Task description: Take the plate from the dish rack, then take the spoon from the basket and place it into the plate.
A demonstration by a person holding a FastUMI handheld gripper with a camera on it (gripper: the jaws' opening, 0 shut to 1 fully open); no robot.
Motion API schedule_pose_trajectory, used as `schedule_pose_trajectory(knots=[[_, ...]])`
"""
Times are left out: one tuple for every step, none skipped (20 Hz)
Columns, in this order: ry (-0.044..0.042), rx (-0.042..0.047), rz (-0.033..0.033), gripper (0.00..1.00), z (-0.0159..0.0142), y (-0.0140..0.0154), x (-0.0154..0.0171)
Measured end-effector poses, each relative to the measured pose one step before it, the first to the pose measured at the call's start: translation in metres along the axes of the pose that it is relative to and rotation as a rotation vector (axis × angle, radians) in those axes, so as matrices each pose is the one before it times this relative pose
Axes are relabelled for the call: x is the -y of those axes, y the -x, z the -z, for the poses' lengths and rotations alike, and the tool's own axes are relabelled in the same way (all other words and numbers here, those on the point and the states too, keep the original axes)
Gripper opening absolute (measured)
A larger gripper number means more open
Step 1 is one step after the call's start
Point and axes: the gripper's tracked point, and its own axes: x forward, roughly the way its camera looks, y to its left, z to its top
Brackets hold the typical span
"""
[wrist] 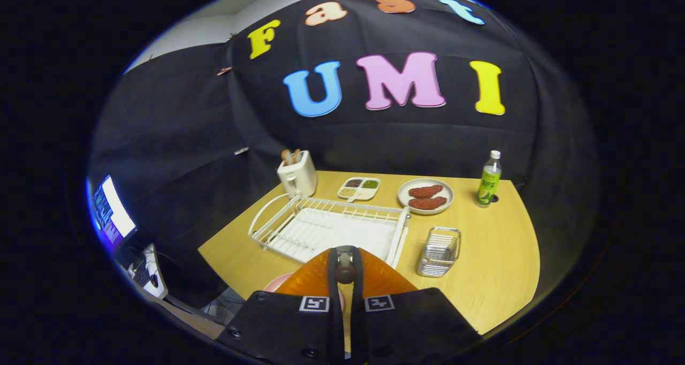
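The gripper [345, 271] has its fingers closed to a narrow gap on a dark spoon [345, 268] handle, held upright between them. Below the fingers, a pink plate [278, 284] shows only as a partial rim at 7 o'clock. The white rack [326, 227] just ahead holds nothing. The wire basket [440, 251] at 2 o'clock looks empty. Beyond, a tray [359, 188] holds sauces, a white dish [425, 196] two meat pieces, a toaster [297, 174] bread. A bottle [489, 179] stands at 1 o'clock.
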Motion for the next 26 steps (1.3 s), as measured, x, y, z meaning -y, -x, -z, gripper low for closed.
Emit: schedule_pose_trajectory(knots=[[0.00861,-0.02322,-0.02406,0.09,0.01296,-0.00564,-0.01186],[0.00116,-0.02386,-0.02814,0.09,0.01368,-0.00763,-0.01395],[0.00033,-0.02559,-0.02505,0.09,0.01522,-0.0076,-0.01182],[0.00083,-0.02403,-0.01895,0.09,0.01393,-0.0087,-0.00888],[0.00771,-0.02457,-0.01787,0.09,0.01338,-0.01124,-0.00743],[0.00455,-0.02485,-0.01091,0.09,0.01188,-0.01253,-0.00397],[0.00093,-0.02157,-0.0096,0.09,0.01044,-0.0106,-0.00337],[0.00332,-0.01443,-0.00703,0.09,0.0074,-0.01174,-0.00339],[0.00364,-0.01026,-0.00067,0.09,0.00403,-0.01033,-0.0008],[0.00851,-0.00731,-0.00268,0.09,0.00379,-0.00976,-0.00215],[0.0049,-0.00645,0.00081,0.09,0.00385,-0.00656,-0.00057],[0.00138,-0.00368,-0.00353,0.09,0.00481,-0.00348,-0.00331],[0.00287,-0.007,-0.00421,0.09,0.00469,-0.00314,-0.00187],[0.00733,-0.01109,-0.00172,0.09,0.00491,-0.00092,0.00018],[0.00517,0.01591,-0.00363,0.09,-0.00221,-0.00109,-0.00042],[0.00189,-0.00346,-0.00115,0.09,0.00243,-0.00001,0.00031],[0.00238,-0.00963,-0.00145,0.1,0.00336,-0.00027,0.00174],[0.00735,-0.02032,0.00308,0.12,0.00556,-0.00024,0.00273],[0.01106,-0.027,0.0101,0.15,0.00972,-0.00148,0.00377],[0.01094,-0.02204,0.01031,0.17,0.00847,-0.00151,0.00436],[0.00263,-0.01314,0.00309,0.19,0.00768,-0.0023,0.00268],[-0.00116,-0.01397,0.0043,0.2,0.00776,-0.00194,0.00238],[0.00073,-0.01583,0.01286,0.2,0.00765,-0.00165,0.00383],[0.0055,-0.01586,0.01486,0.22,0.00785,0.00007,0.00513],[0.00057,-0.00778,0.01464,0.22,0.00461,-0.00221,0.00543],[-0.00938,-0.00692,0.00889,0.21,0.00514,-0.00141,0.0035]])
